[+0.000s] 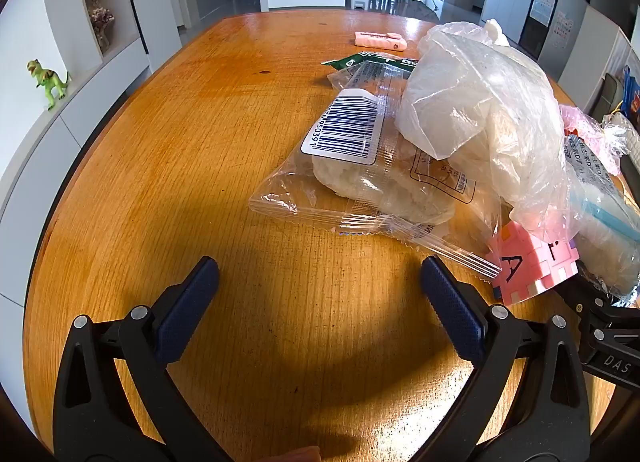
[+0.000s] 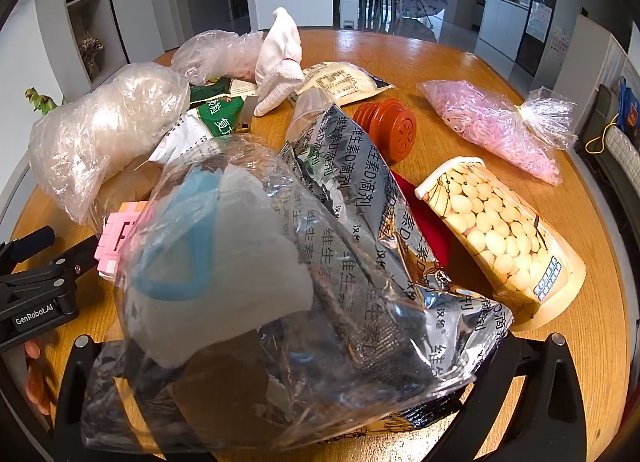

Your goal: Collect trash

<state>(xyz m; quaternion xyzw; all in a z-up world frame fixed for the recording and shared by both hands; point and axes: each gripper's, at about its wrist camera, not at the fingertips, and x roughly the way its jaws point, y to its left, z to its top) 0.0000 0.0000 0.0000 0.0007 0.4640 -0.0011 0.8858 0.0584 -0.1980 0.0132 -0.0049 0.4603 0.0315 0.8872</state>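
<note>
My left gripper [image 1: 320,278] is open over bare wood, nothing between its blue pads. Just beyond it lies a clear wrapper with a barcode [image 1: 352,165], and a crumpled translucent bag [image 1: 480,101] rests on that wrapper. A pink letter block [image 1: 532,266] sits at the right. In the right wrist view a clear bag of foil wrappers and a face mask [image 2: 280,262] lies over my right gripper [image 2: 316,302] and hides its fingertips. Its arms stand spread wide. A bean-print paper cup [image 2: 504,246] lies on its side to the right.
The round wooden table [image 1: 200,141] also carries a red-brown ribbed cap [image 2: 386,127], a bag of pink bands [image 2: 496,129], a white glove [image 2: 280,61], green packets [image 2: 212,113] and a pink case [image 1: 380,41]. White cabinets stand left, with a toy dinosaur [image 1: 48,79].
</note>
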